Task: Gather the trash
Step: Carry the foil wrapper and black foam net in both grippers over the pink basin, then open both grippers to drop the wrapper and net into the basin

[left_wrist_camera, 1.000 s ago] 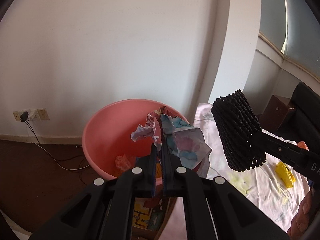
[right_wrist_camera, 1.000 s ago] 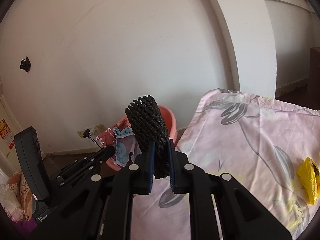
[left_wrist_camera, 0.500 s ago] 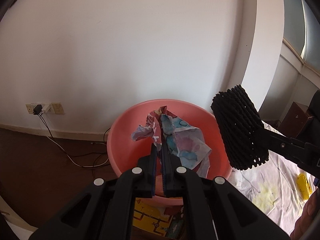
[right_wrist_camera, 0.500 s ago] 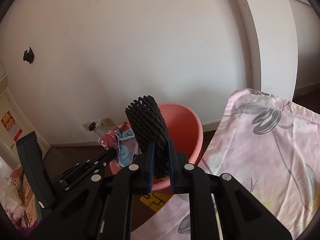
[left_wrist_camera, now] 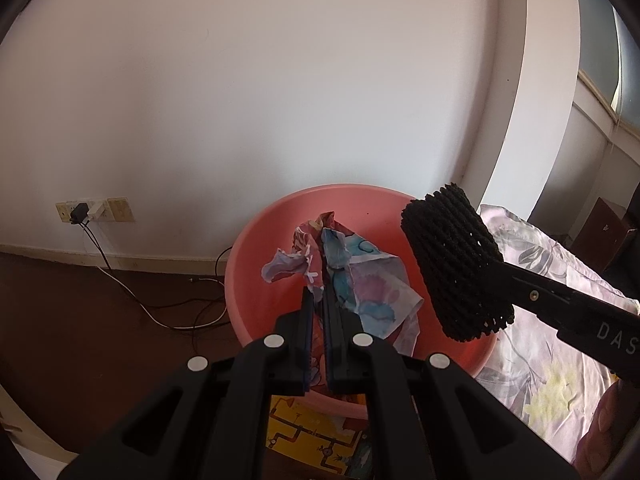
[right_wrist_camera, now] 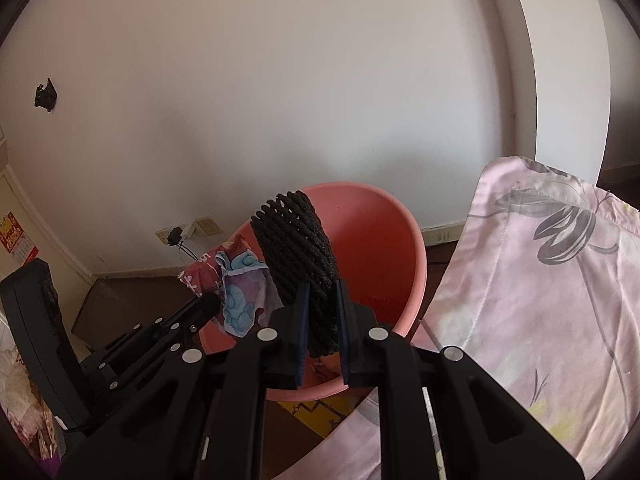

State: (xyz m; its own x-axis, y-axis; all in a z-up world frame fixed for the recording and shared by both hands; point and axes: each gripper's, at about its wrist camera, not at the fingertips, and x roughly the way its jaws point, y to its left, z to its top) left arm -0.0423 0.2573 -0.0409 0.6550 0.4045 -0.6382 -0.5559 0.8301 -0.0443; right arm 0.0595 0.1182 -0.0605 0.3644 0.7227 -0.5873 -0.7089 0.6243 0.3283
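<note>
A pink plastic basin point(left_wrist_camera: 256, 264) point(right_wrist_camera: 400, 240) stands on the floor against the white wall. My left gripper point(left_wrist_camera: 316, 300) is shut on a crumpled colourful wrapper point(left_wrist_camera: 360, 280) and holds it over the basin's mouth. My right gripper point(right_wrist_camera: 320, 292) is shut on a black foam net sleeve point(right_wrist_camera: 296, 248), which stands upright above the basin's near rim. In the left wrist view the black sleeve point(left_wrist_camera: 452, 256) hangs at the basin's right edge. The right wrist view shows the wrapper point(right_wrist_camera: 236, 288) to the sleeve's left, in the left gripper point(right_wrist_camera: 208, 304).
A bed with a pink floral sheet point(right_wrist_camera: 540, 300) point(left_wrist_camera: 536, 360) lies right of the basin. Wall sockets with a plugged cable point(left_wrist_camera: 84, 212) sit low on the wall, and cables trail over the dark floor point(left_wrist_camera: 168, 316). A yellow printed box point(left_wrist_camera: 312, 432) sits under the basin's near side.
Both grippers have moved toward the basin with their loads, so it has shifted to the middle of both views and looks larger. The bed has slid off to the right.
</note>
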